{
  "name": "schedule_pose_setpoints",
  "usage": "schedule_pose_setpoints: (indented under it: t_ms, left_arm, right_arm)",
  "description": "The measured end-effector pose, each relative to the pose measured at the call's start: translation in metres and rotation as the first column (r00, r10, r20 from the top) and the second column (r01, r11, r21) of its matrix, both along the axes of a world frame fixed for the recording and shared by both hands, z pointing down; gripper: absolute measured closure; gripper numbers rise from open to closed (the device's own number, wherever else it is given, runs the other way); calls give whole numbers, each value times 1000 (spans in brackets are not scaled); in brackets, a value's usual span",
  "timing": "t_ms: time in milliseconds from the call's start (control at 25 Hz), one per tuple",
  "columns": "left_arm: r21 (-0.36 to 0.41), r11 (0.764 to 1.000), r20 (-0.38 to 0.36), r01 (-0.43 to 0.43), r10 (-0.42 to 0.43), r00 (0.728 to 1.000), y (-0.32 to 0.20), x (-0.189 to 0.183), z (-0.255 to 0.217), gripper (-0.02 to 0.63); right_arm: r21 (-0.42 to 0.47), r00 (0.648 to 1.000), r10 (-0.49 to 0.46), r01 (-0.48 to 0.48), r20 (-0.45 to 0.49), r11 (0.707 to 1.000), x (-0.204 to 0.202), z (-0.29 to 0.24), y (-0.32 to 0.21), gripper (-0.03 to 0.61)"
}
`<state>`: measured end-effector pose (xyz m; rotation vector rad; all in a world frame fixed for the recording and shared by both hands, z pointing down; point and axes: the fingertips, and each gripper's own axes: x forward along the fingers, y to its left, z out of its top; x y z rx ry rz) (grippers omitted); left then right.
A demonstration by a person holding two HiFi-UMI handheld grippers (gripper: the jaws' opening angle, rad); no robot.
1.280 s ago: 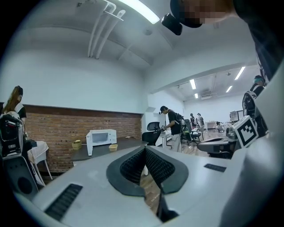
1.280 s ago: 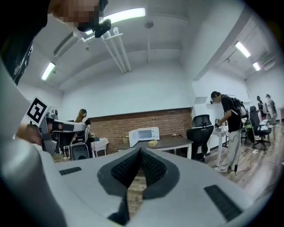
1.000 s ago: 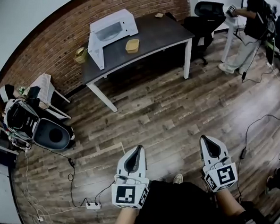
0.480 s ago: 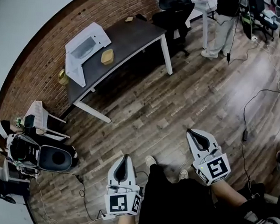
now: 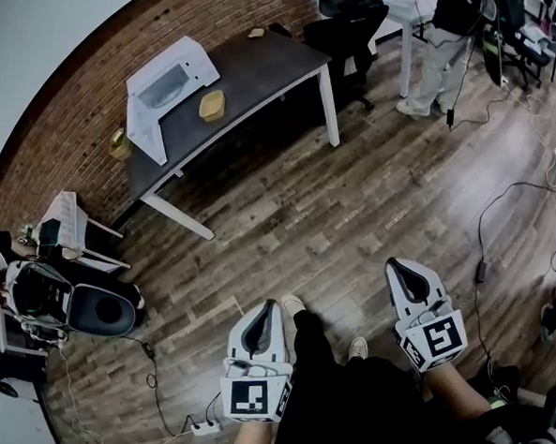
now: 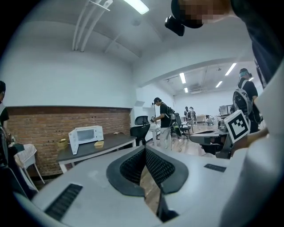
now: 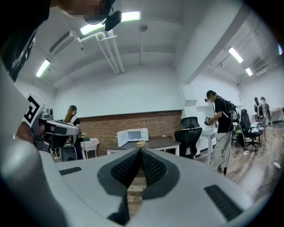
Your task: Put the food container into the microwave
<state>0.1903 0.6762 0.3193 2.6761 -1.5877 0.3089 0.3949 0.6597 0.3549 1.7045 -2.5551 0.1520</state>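
A white microwave (image 5: 170,75) stands with its door open on a dark table (image 5: 269,71) by the brick wall, far ahead of me. A yellow food container (image 5: 212,105) lies on the table just right of the microwave. My left gripper (image 5: 263,311) and right gripper (image 5: 401,268) hang low over the wooden floor, both shut and empty, far from the table. The left gripper view shows the microwave (image 6: 86,134) and the container (image 6: 99,143) beyond my left gripper (image 6: 144,148). In the right gripper view the microwave (image 7: 132,135) sits past my right gripper (image 7: 140,150).
A small yellow basket (image 5: 118,143) sits at the table's left end. A black office chair (image 5: 348,10) stands right of the table, and a person (image 5: 440,28) beyond it. A white chair (image 5: 67,229), a black bag (image 5: 100,310), a power strip (image 5: 204,427) and cables lie at left.
The view has swung, so the table now sits further left. Both grippers stayed shut while carried over the floor. A foot now shows between them.
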Motion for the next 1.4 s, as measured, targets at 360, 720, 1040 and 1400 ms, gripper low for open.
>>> schedule_pose_setpoints:
  t_ms: [360, 720, 1040, 1400]
  left_arm:
    - [-5, 990, -165, 142, -141, 976, -44, -77, 2, 606]
    - [64, 975, -129, 213, -204, 970, -141, -139, -6, 606]
    - [79, 936, -143, 343, -330, 933, -217, -250, -17, 606]
    - [97, 935, -125, 340, -328, 936, -297, -321, -16, 606]
  right_arm:
    - [-8, 990, -107, 107, -90, 994, -65, -8, -51, 515]
    - [-20, 977, -188, 187, -103, 982, -129, -20, -153, 515]
    - [-17, 930, -329, 331, -163, 943, -247, -38, -259, 515]
    - [9, 939, -303, 309, -164, 951, -310, -46, -337, 515]
